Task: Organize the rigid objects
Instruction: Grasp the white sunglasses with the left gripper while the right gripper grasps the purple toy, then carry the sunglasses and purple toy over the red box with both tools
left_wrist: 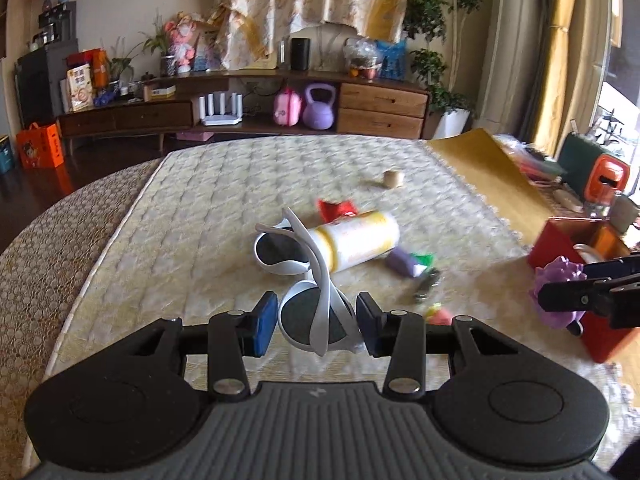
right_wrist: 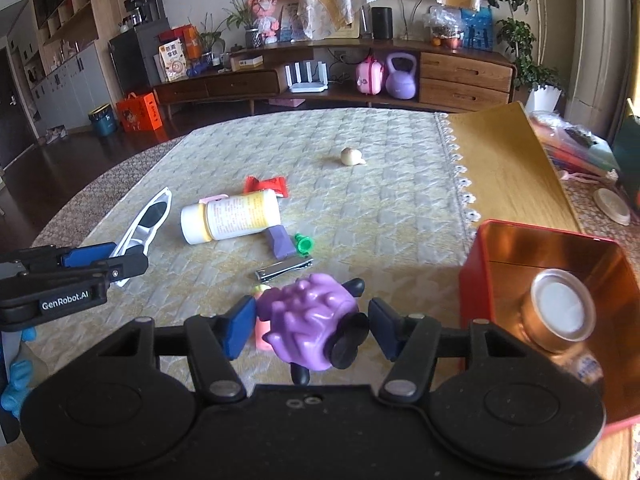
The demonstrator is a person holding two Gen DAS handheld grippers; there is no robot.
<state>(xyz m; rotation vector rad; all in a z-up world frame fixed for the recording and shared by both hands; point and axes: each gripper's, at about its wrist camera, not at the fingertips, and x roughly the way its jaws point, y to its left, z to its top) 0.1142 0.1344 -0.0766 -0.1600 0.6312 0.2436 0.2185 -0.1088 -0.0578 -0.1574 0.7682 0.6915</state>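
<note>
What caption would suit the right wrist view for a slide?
Right gripper holds a purple toy beside the red tin box.

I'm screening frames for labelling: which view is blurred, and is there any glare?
Left wrist view: motion blur smears the bottle and the small items beside it, while the sunglasses between the fingers stay fairly sharp. Right wrist view: crisper overall; the red tin shows warm reflections inside, and the purple toy carries soft highlights. Both bend straight edges, fisheye style.
</note>
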